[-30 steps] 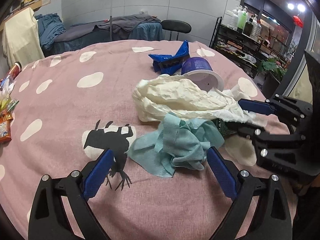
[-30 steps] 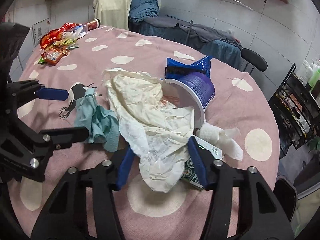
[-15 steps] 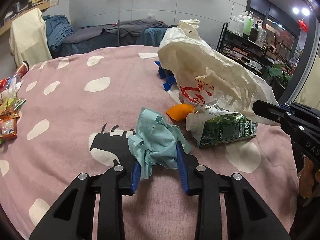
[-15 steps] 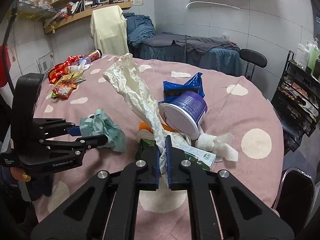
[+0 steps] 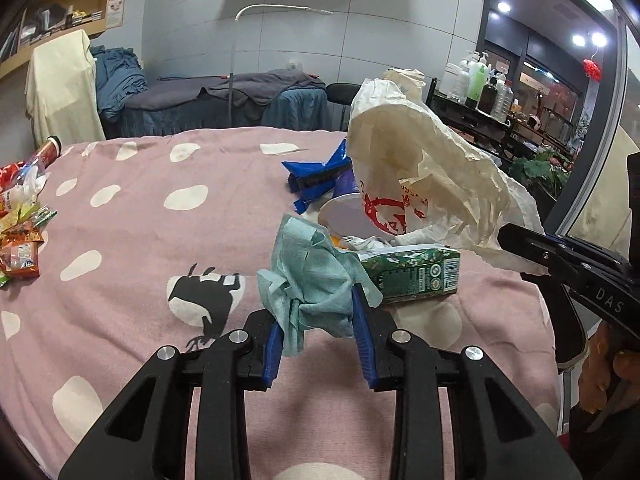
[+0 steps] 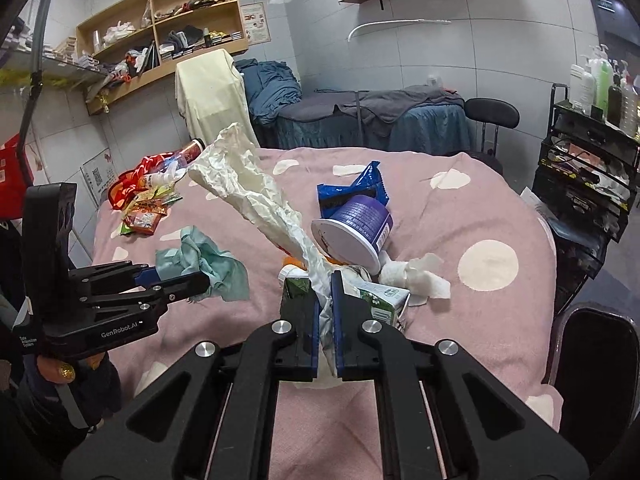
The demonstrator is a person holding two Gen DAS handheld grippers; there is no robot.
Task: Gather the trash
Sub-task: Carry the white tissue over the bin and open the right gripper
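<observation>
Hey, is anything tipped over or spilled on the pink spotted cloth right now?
Yes. The purple tub lies on its side with its open mouth facing the camera, and the green carton lies flat beside it. No liquid spill shows. A crumpled white tissue sits loose by the tub.

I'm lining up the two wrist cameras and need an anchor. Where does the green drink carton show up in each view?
Left wrist view: the green drink carton lies on its side right of centre, just right of the teal cloth.
Right wrist view: the carton sits low at centre, partly hidden behind the right hand-held gripper.
Shared landmark: the purple tub lying on its side beyond the carton.
</observation>
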